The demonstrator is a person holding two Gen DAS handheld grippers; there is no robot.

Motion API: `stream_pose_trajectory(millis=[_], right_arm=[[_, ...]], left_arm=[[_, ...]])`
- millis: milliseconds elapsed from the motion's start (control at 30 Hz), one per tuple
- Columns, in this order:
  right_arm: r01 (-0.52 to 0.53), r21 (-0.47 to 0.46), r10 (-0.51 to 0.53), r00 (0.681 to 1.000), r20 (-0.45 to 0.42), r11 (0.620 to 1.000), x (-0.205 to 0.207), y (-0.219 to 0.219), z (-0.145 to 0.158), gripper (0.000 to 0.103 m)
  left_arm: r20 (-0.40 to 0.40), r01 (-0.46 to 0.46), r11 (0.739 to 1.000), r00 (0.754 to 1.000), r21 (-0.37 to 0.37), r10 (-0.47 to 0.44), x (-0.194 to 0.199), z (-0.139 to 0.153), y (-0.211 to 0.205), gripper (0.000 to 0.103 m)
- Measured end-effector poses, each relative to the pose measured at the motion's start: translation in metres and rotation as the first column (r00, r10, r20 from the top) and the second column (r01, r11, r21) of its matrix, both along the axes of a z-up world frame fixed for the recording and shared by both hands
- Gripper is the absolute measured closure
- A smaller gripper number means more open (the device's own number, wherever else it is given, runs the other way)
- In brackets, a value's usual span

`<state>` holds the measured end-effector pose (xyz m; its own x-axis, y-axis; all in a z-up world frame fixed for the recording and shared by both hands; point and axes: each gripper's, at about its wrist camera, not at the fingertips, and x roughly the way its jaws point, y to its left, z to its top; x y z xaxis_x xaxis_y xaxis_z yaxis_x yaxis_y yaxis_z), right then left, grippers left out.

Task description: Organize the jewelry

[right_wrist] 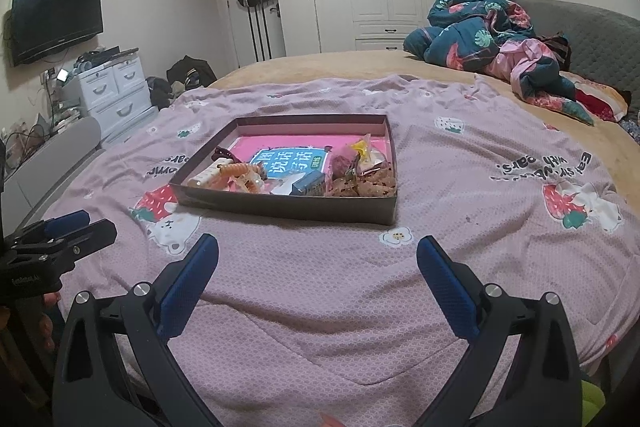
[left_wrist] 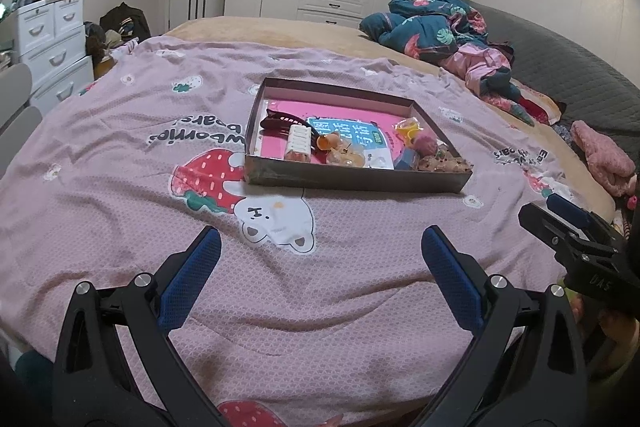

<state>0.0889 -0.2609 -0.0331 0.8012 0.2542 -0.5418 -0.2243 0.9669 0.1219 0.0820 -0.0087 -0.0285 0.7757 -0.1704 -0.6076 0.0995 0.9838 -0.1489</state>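
Jewelry: small pieces lie in a shallow box (right_wrist: 280,205) on the bed, most of them crowded along its near wall; every piece is in the box, none is on the cover around it.
Box: dark outside, pale inside, open on top; it rests on the cover (right_wrist: 340,307), in front of both grippers and apart from them.
Box floor: a pink sheet with a blue label (right_wrist: 290,159) of printed characters (I cannot read them well).
Left part of box: a dark hair clip (left_wrist: 280,121), a white ribbed piece (left_wrist: 298,141) beside it, and an orange coil tie (right_wrist: 236,170).
Right part of box: a yellow piece in a clear bag (right_wrist: 362,151), a small blue carton (right_wrist: 310,183), and a brownish beaded heap (right_wrist: 364,187) in the near right corner.
Left gripper (left_wrist: 320,251): jaws spread wide and holding nothing, above the bare cover, near a printed bear (left_wrist: 276,223).
Right gripper (right_wrist: 318,255): also spread wide and empty, above the bare cover, near a printed flower (right_wrist: 396,237).
Bed: a pink cover with strawberry prints; a rumpled teal quilt (right_wrist: 480,27) lies far behind, by the grey headboard (right_wrist: 592,39).
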Motion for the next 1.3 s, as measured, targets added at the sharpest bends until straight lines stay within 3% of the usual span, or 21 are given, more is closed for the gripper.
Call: stream_pose_trajectory(millis=[1300], right_arm=[[0.008,-0.013,-0.007,1.0,0.011,1.0,-0.0019,-0.0003,0.001,0.004]], left_arm=[[-0.004,-0.009,1.0,1.0,0.016,0.009,-0.0019,0.0054,0.0009,0.009]])
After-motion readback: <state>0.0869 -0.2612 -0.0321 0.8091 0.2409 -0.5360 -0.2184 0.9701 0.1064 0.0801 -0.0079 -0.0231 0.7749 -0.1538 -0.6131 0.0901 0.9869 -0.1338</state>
